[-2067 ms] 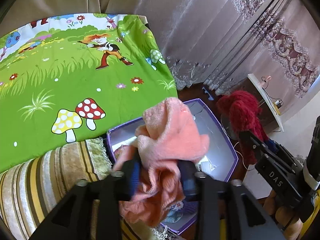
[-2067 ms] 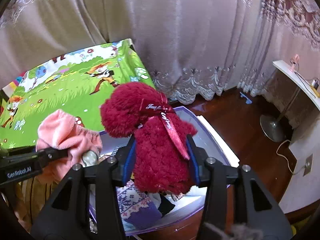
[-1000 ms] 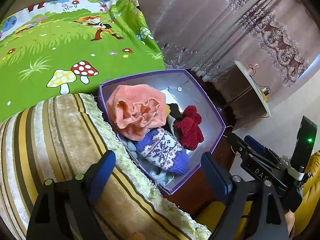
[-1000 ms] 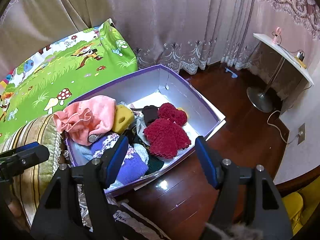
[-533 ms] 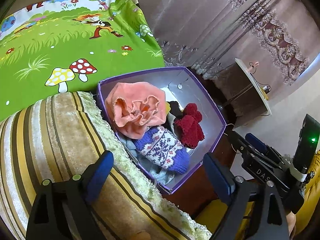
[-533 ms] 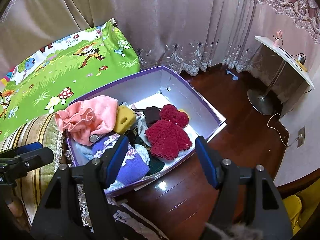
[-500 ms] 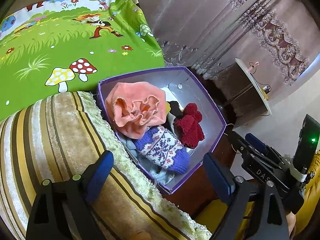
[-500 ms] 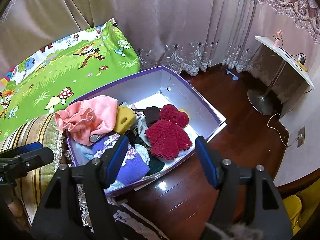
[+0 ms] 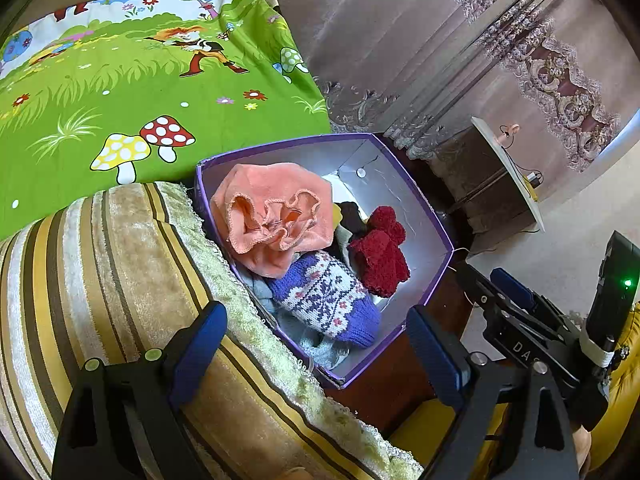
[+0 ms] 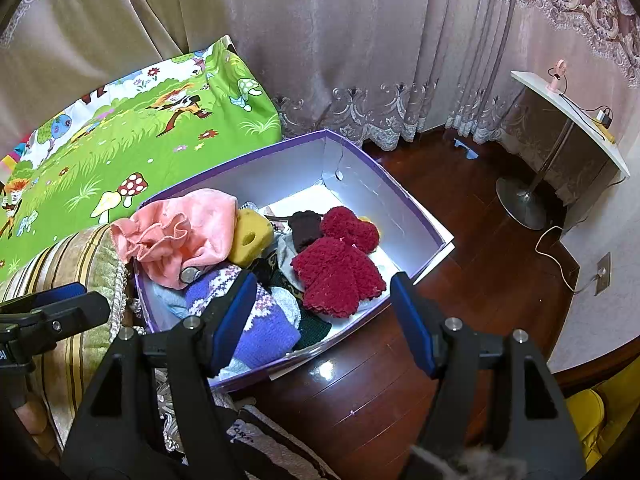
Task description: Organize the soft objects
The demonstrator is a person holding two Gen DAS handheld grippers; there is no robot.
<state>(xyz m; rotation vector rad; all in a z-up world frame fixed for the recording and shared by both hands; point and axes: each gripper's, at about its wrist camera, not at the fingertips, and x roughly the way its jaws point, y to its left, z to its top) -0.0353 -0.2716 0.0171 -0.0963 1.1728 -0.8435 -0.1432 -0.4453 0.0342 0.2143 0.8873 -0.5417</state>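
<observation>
Right wrist view: both grippers (image 10: 322,316) (image 9: 316,348) gape empty over the box (image 10: 416,208) at centre; check the bed (image 10: 120,148), upper left, for strays.

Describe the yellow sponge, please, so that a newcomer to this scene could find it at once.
Look in the purple box on the dark wood floor beside the green cartoon blanket. Among the soft things inside, the yellow sponge lies between the pink cloth and the dark red plush toy. It alone is a smooth yellow block with a hole.
</observation>
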